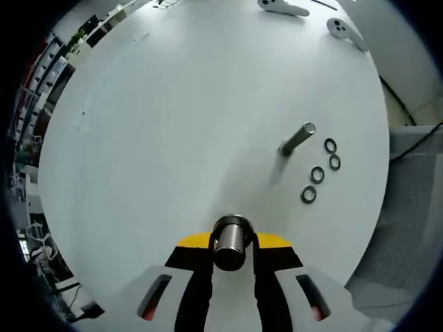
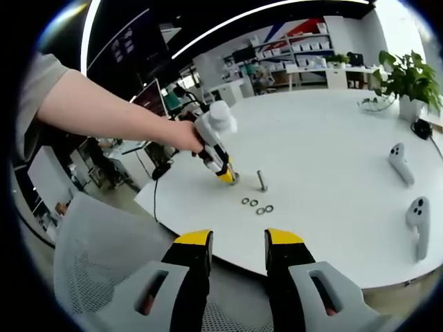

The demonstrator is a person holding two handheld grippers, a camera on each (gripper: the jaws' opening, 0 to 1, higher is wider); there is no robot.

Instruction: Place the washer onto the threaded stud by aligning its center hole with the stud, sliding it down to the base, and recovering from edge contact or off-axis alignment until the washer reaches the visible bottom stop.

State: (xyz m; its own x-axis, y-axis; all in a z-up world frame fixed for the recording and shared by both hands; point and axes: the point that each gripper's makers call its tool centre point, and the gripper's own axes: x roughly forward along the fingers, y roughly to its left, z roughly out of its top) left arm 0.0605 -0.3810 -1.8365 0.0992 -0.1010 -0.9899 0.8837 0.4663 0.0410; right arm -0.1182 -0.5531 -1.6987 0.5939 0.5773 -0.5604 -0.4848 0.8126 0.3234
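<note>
My left gripper [image 1: 233, 250] was closed around a short metal cylinder [image 1: 231, 240], its round end toward the camera, set just above the white table [image 1: 173, 124]. What that piece was I could not tell. Ahead and to the right of it stood the threaded stud [image 1: 298, 139], upright on the table, and just beyond the stud lay four washers [image 1: 319, 171] in a loose row, flat and untouched. My right gripper [image 2: 237, 259] stood open and empty, well back off the table edge. I judged the left one far nearer the washers, though its jaws were occupied
</note>
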